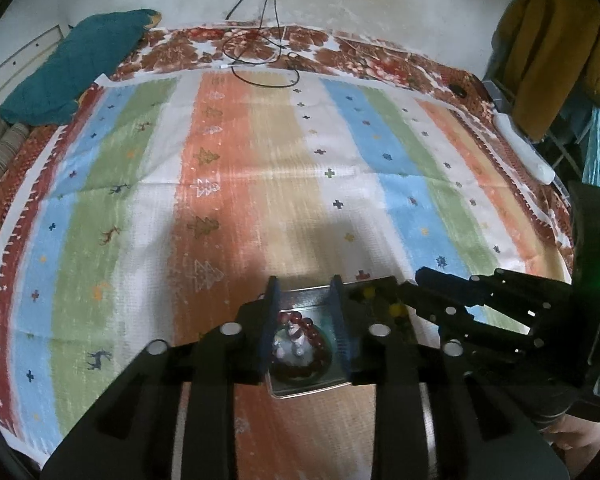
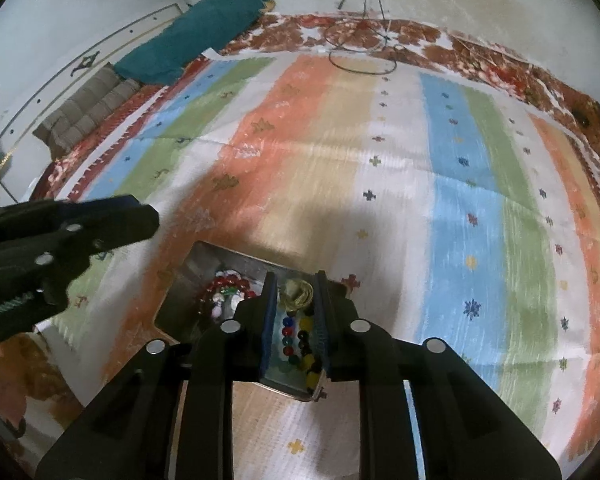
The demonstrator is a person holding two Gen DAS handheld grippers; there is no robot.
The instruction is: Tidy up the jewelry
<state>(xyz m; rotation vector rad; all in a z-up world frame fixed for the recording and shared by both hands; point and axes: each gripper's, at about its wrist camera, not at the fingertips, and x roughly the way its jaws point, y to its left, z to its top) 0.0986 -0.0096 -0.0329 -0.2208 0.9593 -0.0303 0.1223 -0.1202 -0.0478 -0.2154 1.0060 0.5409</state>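
Bracelets point(image 2: 300, 336) in tin point(image 1: 308, 390), perhaps metal

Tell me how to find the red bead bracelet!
Look at the big striped cloth, near its front edge where a shiny metal tray sits. In the tray's left part lies the red bead bracelet, a ring of all-red beads; the strand beside it mixes yellow, blue and dark beads.

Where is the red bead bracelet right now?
The red bead bracelet lies in the metal tray on the striped cloth, between the left gripper's fingers in the left wrist view, left of the multicoloured beads.
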